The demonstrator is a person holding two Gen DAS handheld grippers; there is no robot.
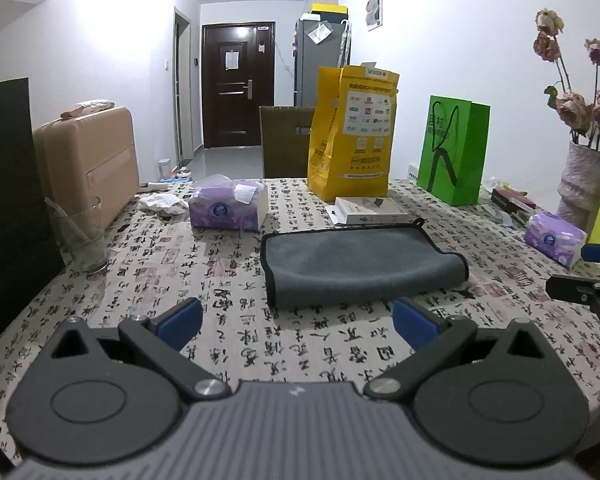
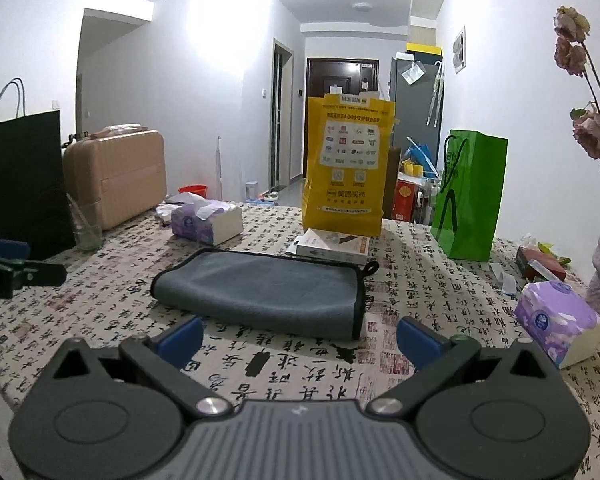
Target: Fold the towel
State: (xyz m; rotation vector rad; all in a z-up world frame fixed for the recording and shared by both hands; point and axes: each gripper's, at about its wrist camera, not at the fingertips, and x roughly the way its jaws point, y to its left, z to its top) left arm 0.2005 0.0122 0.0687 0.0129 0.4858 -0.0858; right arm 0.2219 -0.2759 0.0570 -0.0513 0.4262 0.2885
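Observation:
A grey towel (image 1: pixel 360 264) with black edging lies folded on the calligraphy-print tablecloth (image 1: pixel 228 344). It also shows in the right wrist view (image 2: pixel 264 292), with a small black loop at its far right corner. My left gripper (image 1: pixel 298 322) is open and empty, just short of the towel's near edge. My right gripper (image 2: pixel 300 340) is open and empty, also just short of the towel's near edge. The right gripper shows at the right edge of the left wrist view (image 1: pixel 588 292). The left gripper shows at the left edge of the right wrist view (image 2: pixel 16 272).
Behind the towel lie a white flat box (image 1: pixel 370 210), a yellow bag (image 1: pixel 352 136) and a green bag (image 1: pixel 454 148). Purple tissue packs sit at back left (image 1: pixel 228 206) and right (image 1: pixel 554 238). A glass (image 1: pixel 84 236), a vase of dried roses (image 1: pixel 584 184) and a tan suitcase (image 1: pixel 88 160) stand at the sides.

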